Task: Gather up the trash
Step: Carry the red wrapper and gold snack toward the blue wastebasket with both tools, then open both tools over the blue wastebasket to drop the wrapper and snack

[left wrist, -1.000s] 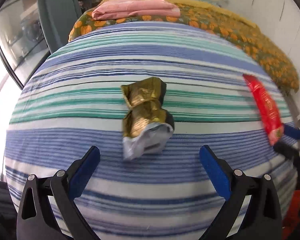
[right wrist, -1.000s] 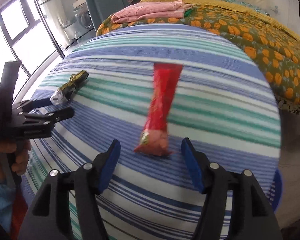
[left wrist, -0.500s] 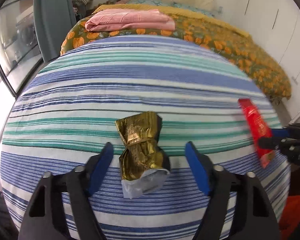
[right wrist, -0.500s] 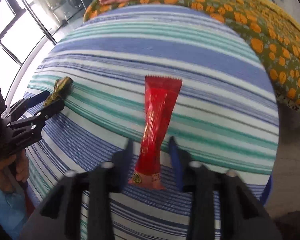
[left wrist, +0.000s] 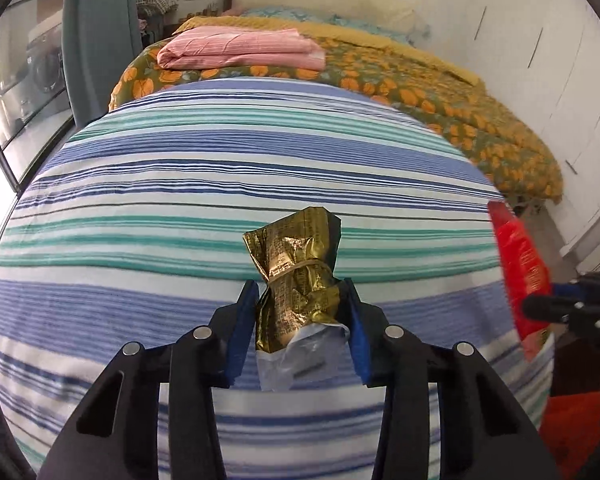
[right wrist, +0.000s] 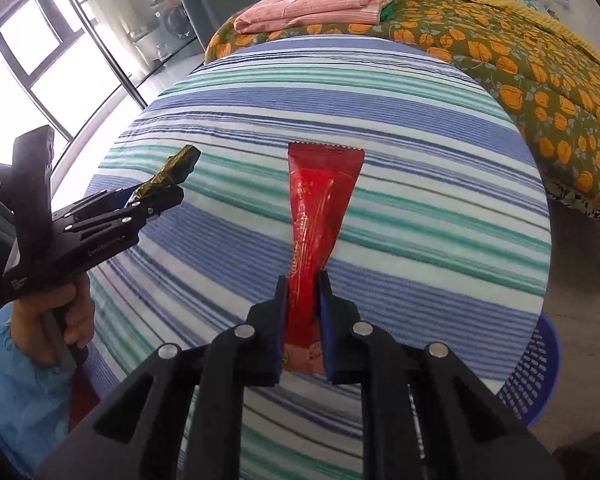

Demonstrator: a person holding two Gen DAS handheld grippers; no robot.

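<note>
Both tongs are clamped on trash: our left gripper [left wrist: 302, 312] has its blue pads [left wrist: 242, 328] pressed against the sides of a crumpled gold wrapper [left wrist: 298, 284], and our right gripper [right wrist: 303, 312] pinches the narrow lower part of a long red wrapper [right wrist: 318, 216]. We see the gold wrapper standing up out of the left jaws, twisted at its waist, with a silvery torn end [left wrist: 300, 360] hanging toward the camera. From the right wrist we see the red wrapper flaring to a serrated top edge ahead of the jaws, its printed bottom end poking out behind the pads. Both pieces sit over a striped sheet [left wrist: 180, 200] in blue, green and white; we cannot tell whether either still touches it. The right wrist view also shows the left gripper [right wrist: 156, 196] off to the left with the gold wrapper [right wrist: 172, 172] in its tips, held by our left hand [right wrist: 74, 316] in a blue sleeve. At the sheet's right edge stands a blue basket [right wrist: 534, 372]. Farther back lies a floral blanket [left wrist: 440, 100] with a folded pink cloth [left wrist: 240, 50] on it.
</note>
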